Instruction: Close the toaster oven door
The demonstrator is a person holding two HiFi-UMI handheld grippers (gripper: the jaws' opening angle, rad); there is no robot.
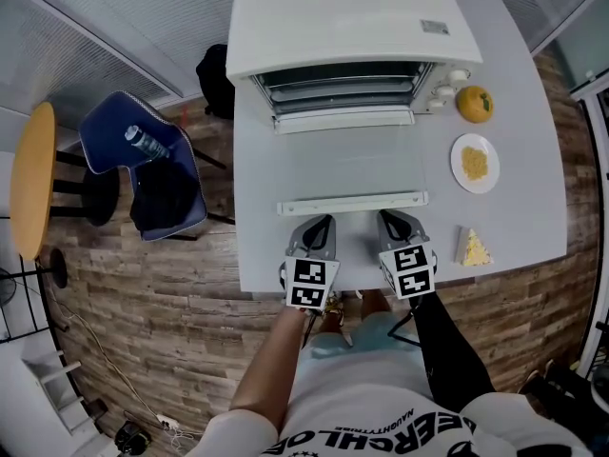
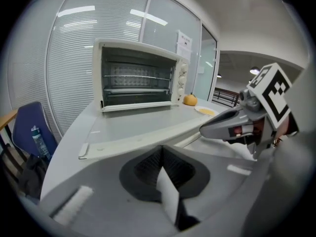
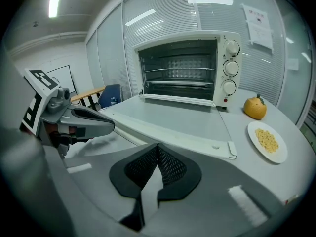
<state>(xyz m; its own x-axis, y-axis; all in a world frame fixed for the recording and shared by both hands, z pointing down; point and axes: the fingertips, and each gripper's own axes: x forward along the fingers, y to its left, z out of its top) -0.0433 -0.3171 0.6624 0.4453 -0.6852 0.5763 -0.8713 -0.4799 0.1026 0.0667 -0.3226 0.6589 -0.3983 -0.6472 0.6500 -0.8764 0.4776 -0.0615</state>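
toaster oven dials: markings unreadable | wall notice: print too small

— Where does everything sit?

— The boxy white metal toaster oven stands at the back of the pale grey table, its glass door lying flat toward the front edge.

— And to its right?

— A round orange fruit just beside the oven, then a small white plate before it. A pale yellow wedge is nearest the front.

— The grippers?

— The left gripper and right gripper are side by side, just before the door's outer edge.

— Off the table?

— To the left, a blue chair with a clear plastic bottle on it. A round wooden table is farther left.
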